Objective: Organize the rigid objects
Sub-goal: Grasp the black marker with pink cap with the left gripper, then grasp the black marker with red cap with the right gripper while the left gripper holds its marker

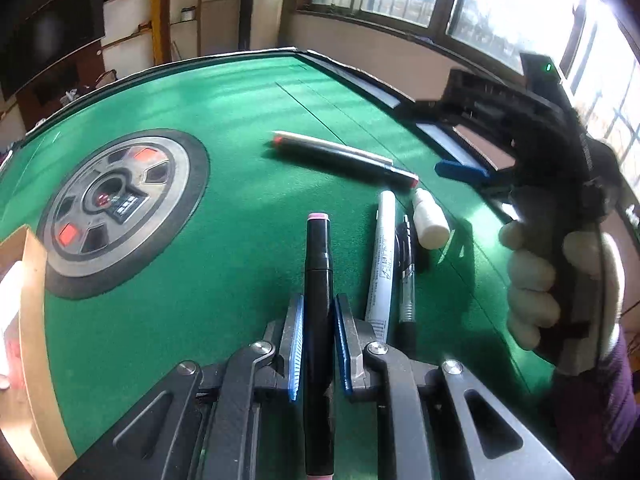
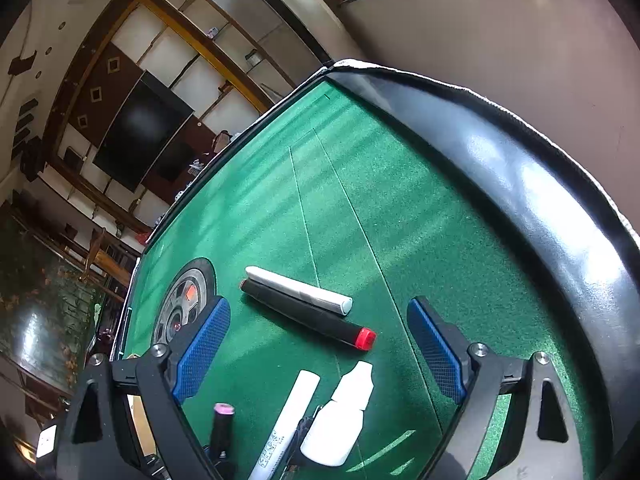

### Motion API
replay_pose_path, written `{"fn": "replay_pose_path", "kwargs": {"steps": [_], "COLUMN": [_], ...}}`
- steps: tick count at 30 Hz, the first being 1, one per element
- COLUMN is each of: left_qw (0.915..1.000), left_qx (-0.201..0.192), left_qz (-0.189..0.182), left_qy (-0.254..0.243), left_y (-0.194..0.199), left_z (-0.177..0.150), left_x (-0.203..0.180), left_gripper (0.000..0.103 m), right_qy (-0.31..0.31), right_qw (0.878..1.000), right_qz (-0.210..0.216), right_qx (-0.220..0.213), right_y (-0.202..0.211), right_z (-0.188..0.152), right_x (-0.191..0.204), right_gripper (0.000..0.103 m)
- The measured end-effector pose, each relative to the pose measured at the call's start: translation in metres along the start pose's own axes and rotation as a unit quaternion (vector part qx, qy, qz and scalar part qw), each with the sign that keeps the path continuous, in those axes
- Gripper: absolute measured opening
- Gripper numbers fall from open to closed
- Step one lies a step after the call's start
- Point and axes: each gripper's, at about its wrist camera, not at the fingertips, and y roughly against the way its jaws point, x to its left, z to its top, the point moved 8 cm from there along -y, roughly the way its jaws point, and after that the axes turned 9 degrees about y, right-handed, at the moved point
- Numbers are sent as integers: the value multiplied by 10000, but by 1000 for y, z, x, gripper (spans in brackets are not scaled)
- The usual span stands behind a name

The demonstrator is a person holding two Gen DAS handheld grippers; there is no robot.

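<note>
Blue ribbed pads on my left fingers (image 1: pixel 297 344) pinch a black marker (image 1: pixel 318 320) across its barrel, a little below the step where the cap begins; its pink end (image 1: pixel 317 216) points away from me. I judge it light, stiff and smooth plastic: it will not bend, but a round barrel can roll or swivel between flat pads, so I would keep the hold near mid-length where it balances. My right fingers (image 2: pixel 436 354) stand spread wide with nothing between them, above the green felt.

Just right of the black marker lie a white marker (image 1: pixel 380 260) and a slim clear pen (image 1: pixel 406 276), side by side and nearly parallel, with a small white bottle (image 1: pixel 430 220) beside their far ends. The bottle looks light and slick, and I would take it across the body, not the narrow tip. Farther out, a white pen (image 2: pixel 298 290) and a red-capped marker (image 2: pixel 308 314) lie touching along their length, so separating them will need a careful pinch.

The desk (image 1: pixel 224 104) is covered in green felt, which should stop things sliding or rolling far, with a round control hub (image 1: pixel 120 208) set in its middle and a dark padded rim. A cardboard box (image 1: pixel 28 292) sits at its left edge. A gloved hand (image 1: pixel 532 280) holds the right gripper. Beyond are shelves, a dark screen and bright windows.
</note>
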Motion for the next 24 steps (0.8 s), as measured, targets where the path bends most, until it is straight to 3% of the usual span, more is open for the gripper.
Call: {"fn": "replay_pose_path", "kwargs": {"steps": [7,12,17,19,24], "left_qw": [9910,9851,9838,9822,9767], "left_qx": [-961,-1110,-1163,-1189,-1236], "left_qz": [-515,-535,-645,-723,-919], "left_qy": [777,1200,1204,1258,1492], "left_y": [108,121,134,135,134], "left_z": [-18,-32,-48,-49,-53], "left_x": [32,55,62,65,73], "left_gripper": [14,14,14,14,14], "right_qy": [-36,111,494,851,1734], "right_qw": [9993,9968,9825,9815,9772], "right_qz": [308,648,1316,1148,66], "right_qx": [210,461,1222,1273,1226], "right_y": [-11,-24,-30,-21,-27], "right_z": [-7,-11,-27,-29,-20], "right_x": [3,14,52,65,88], "right_gripper": [90,90,90,90,90]}}
